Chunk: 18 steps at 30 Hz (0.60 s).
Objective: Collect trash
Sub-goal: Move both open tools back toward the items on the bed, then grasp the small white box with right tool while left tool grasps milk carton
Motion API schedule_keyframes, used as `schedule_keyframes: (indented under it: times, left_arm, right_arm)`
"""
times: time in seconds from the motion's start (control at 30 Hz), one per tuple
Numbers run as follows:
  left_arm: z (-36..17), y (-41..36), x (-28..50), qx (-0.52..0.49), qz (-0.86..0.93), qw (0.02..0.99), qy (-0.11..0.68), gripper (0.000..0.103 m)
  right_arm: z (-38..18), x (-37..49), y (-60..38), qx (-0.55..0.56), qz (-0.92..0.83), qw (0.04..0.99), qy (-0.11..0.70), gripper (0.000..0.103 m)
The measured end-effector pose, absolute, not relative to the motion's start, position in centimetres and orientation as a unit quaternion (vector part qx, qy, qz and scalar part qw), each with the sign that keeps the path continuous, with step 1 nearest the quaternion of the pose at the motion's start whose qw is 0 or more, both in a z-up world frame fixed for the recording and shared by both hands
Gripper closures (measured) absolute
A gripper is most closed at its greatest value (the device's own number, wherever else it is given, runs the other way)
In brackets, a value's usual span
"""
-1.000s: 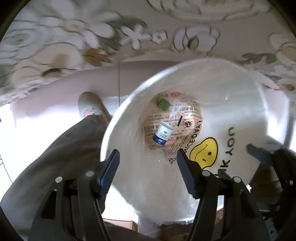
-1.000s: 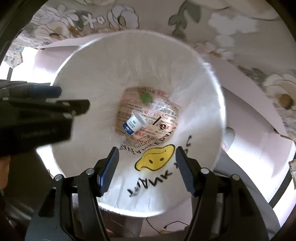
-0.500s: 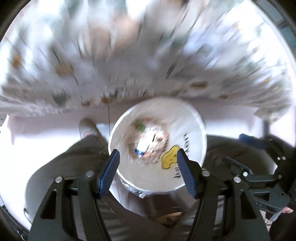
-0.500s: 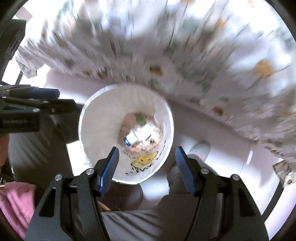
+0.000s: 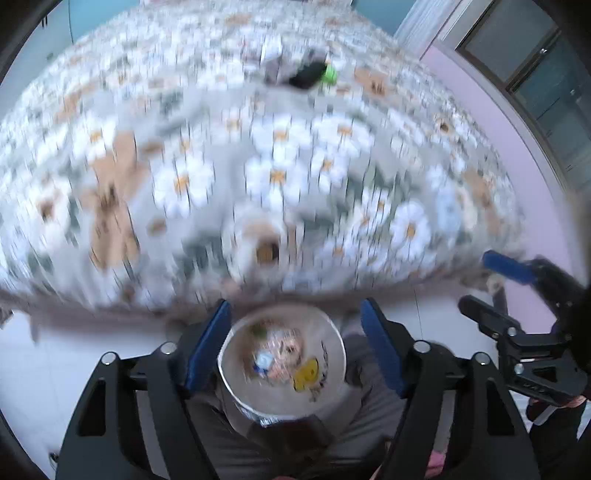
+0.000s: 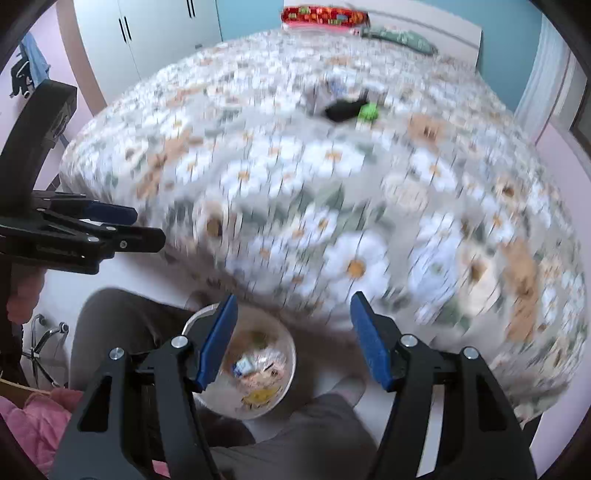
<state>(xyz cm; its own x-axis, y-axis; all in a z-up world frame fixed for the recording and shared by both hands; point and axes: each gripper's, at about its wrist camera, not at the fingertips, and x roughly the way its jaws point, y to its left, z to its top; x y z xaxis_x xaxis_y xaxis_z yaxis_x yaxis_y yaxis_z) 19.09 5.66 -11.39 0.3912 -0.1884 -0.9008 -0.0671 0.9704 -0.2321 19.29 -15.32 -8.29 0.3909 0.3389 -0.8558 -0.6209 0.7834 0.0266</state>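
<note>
A white-lined trash bin (image 5: 332, 376) sits on the floor at the bed's foot, holding a small blue-and-white container (image 5: 263, 360) and wrappers; it also shows in the right wrist view (image 6: 288, 363). On the flowered bedspread (image 5: 273, 173), far off, lie a dark item (image 5: 306, 75) with a green piece (image 5: 330, 75), blurred; they show in the right wrist view as the dark item (image 6: 341, 109) and the green piece (image 6: 368, 111). My left gripper (image 5: 295, 343) is open and empty above the bin. My right gripper (image 6: 291, 336) is open and empty.
The person's grey-trousered legs (image 6: 317, 439) flank the bin. A white wardrobe (image 6: 147, 33) stands at the back left, with pillows (image 6: 325, 16) at the bed's head. A pink cloth (image 6: 33, 424) lies low left. An office chair base (image 6: 44, 343) is at left.
Both grippers have risen and tilted up away from the bin, which now looks small and low. The bed and the items on it have come into view.
</note>
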Motion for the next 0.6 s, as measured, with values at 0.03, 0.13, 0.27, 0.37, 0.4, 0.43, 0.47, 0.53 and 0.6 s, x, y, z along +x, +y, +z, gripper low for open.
schedule_keyframes:
  times: [0.03, 0.13, 0.27, 0.37, 0.4, 0.43, 0.47, 0.53, 0.6]
  left_arm:
    - [-10.6, 5.7, 19.6, -0.111, -0.034, 0.830, 0.546, 0.026]
    - [-8.8, 6.2, 21.4, -0.105, -0.025, 0.838, 0.535, 0.025]
    - [-6.9, 6.9, 25.0, -0.096, -0.010, 0.845, 0.525, 0.024]
    - [-6.7, 7.4, 27.7, -0.094, 0.002, 0.847, 0.523, 0.024]
    - [-6.7, 7.8, 28.7, -0.096, 0.006, 0.847, 0.523, 0.024]
    - [-6.7, 8.1, 30.0, -0.099, 0.008, 0.846, 0.524, 0.024]
    - [-6.6, 8.2, 30.8, -0.103, 0.009, 0.845, 0.525, 0.024]
    - [-6.9, 8.7, 33.3, -0.113, 0.014, 0.842, 0.527, 0.024]
    - [-7.2, 8.9, 35.5, -0.116, 0.017, 0.841, 0.528, 0.024]
  right_arm:
    - [-7.2, 20.0, -15.4, -0.151, 0.293, 0.825, 0.460, 0.039]
    - [-5.0, 22.0, -15.4, -0.153, 0.286, 0.837, 0.441, 0.035]
    - [-2.3, 25.2, -15.4, -0.152, 0.276, 0.850, 0.422, 0.032]
    - [-1.1, 28.3, -14.9, -0.147, 0.267, 0.858, 0.413, 0.031]
    - [-0.8, 29.5, -14.7, -0.145, 0.265, 0.859, 0.414, 0.031]
    - [-0.5, 30.9, -14.5, -0.142, 0.262, 0.859, 0.415, 0.031]
    - [-0.4, 32.1, -14.3, -0.140, 0.258, 0.860, 0.418, 0.031]
    - [-0.2, 34.0, -13.8, -0.136, 0.252, 0.860, 0.422, 0.031]
    - [-0.1, 36.6, -13.2, -0.126, 0.254, 0.858, 0.429, 0.031]
